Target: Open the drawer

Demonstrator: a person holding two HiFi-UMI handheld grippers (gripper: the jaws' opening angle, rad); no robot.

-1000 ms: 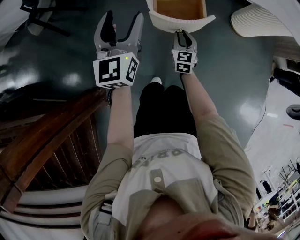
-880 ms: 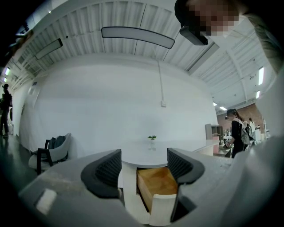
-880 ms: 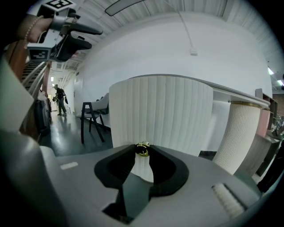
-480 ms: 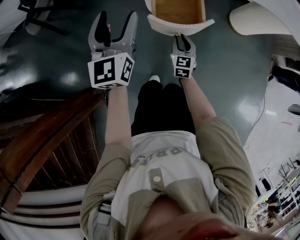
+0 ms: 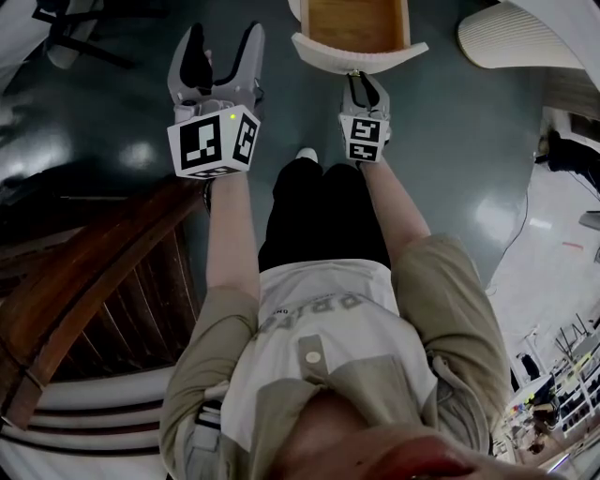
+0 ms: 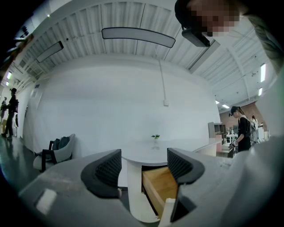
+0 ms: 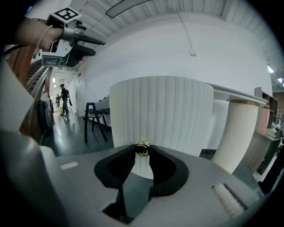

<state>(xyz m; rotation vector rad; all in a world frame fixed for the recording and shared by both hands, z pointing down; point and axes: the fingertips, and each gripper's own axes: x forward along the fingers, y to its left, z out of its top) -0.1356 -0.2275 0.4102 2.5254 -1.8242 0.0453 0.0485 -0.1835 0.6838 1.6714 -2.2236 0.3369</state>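
**Mostly out: drawer (image 5: 361, 23) held by the knob (image 7: 142, 149) in my right gripper (image 5: 364, 82)**

Dark glossy floor (image 5: 112, 122), white round table (image 6: 146, 153) ahead. The wooden drawer juts from the table's base, its inside bare to my head view. My right gripper pinches the brass knob on the ribbed front (image 7: 162, 115). My left gripper (image 5: 222, 45) hangs beside it, jaws apart and empty. I judge little pulling remains.

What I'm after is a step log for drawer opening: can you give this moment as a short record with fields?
drawer: partly pulled out, wooden inside, curved white ribbed front
knob: small, gold, on the drawer front
right hand-held gripper: shut on the knob
left hand-held gripper: open, nothing between its jaws, left of the drawer, apart from it
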